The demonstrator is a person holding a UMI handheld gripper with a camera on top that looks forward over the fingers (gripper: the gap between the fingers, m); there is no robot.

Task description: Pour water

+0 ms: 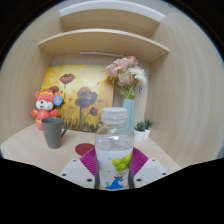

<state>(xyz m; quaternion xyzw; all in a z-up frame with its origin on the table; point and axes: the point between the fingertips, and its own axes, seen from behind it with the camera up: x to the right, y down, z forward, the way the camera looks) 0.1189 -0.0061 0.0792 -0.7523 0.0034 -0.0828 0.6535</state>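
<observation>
Your water bottle stands upright between the two fingers of the tongs, clear plastic with a white cap and a label showing green fruit. It fills the gap between the pink pads, and both pads seem to press on its sides, so you're gripping it. Its base is hidden low down between the fingers, so you can't tell whether it rests on the desk or is lifted.

Just past the left finger, a small red round thing lies flat on the desk, partly behind the bottle. Too small to say what it is.

Farther out on the left, a grey mug stands upright on the desk, handle toward the bottle. Right behind it, touching or nearly so, sits an orange and white plush toy.

To the right beyond the bottle, a pale blue vase holds pink and white flowers. Just beside the vase, a small potted plant in a white pot.

Along the back wall a painting of poppies on a yellow ground leans or hangs behind everything. Above it, two light wooden shelves, one over the other.
</observation>
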